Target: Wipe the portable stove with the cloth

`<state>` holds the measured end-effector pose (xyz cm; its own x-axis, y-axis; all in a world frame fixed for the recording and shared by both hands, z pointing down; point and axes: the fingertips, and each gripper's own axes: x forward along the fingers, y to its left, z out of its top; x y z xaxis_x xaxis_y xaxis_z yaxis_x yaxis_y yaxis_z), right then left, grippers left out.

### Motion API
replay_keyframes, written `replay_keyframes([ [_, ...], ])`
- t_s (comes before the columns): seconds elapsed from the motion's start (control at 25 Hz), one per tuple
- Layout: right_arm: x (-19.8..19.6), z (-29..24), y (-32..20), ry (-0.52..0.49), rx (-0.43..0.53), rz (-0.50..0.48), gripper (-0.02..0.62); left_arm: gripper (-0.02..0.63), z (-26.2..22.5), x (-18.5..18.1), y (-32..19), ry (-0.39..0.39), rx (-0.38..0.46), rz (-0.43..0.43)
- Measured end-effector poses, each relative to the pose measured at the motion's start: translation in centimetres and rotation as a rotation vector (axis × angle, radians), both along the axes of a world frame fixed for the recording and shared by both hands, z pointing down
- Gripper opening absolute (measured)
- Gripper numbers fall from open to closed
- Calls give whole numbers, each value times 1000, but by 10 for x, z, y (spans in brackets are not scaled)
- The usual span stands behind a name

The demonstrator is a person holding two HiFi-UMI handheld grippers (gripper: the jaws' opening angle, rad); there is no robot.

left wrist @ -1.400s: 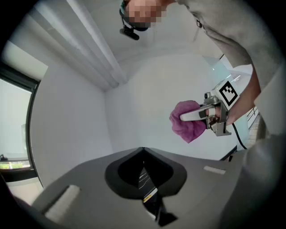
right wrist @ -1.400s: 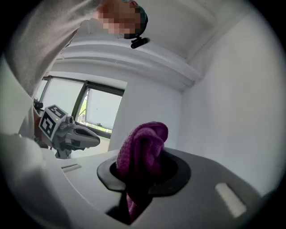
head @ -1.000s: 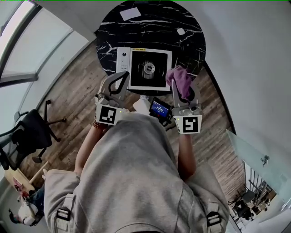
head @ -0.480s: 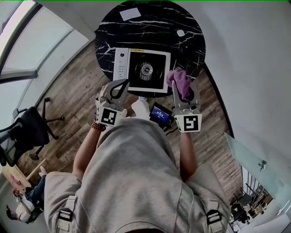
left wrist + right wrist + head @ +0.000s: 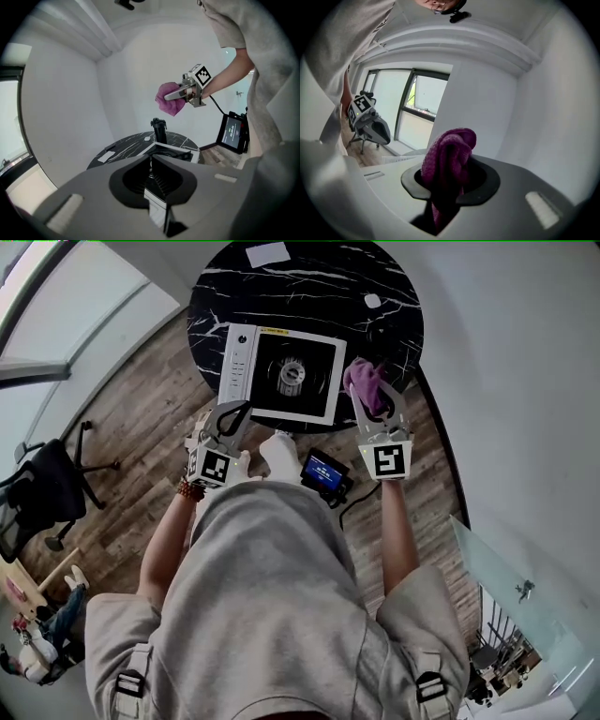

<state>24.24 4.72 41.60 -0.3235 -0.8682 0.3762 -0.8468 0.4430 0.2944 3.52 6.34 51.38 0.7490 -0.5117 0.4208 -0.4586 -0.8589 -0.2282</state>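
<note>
**Cloth gripped and raised beside the stove; wiping not yet begun**

Head view: the left gripper (image 5: 234,411), jaws together and empty, hangs at the near-left corner of the portable stove (image 5: 236,362). The stove lies just ahead of both tongs on a round black marble table (image 5: 309,282). The right gripper (image 5: 372,395) clamps a bunched purple cloth (image 5: 364,381) beside the stove's right edge (not over its top).

Left gripper view: closed jaws hold nothing. The stove sits just beyond the tips, and the cloth is in the air, up and to the right.

Right gripper view: the wadded cloth fills the jaws and spills past the tips.

This looks like the approach. The next move probably calls for carrying the cloth leftward and down until it lies flat on the stove top.
</note>
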Motion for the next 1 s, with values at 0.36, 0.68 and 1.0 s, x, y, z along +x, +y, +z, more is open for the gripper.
replay_keyframes([
  [0.36,6,77,-45,217,-69,-201,109,68,52,-10,2,-99,-89,-47],
  [0.68,20,154,-77,358,-240,-190,109,94,85,-21,7,-146,-176,-95],
  [1.0,26,206,-86,494,-367,-183,109,160,117,-28,9,-209,-249,-94],
])
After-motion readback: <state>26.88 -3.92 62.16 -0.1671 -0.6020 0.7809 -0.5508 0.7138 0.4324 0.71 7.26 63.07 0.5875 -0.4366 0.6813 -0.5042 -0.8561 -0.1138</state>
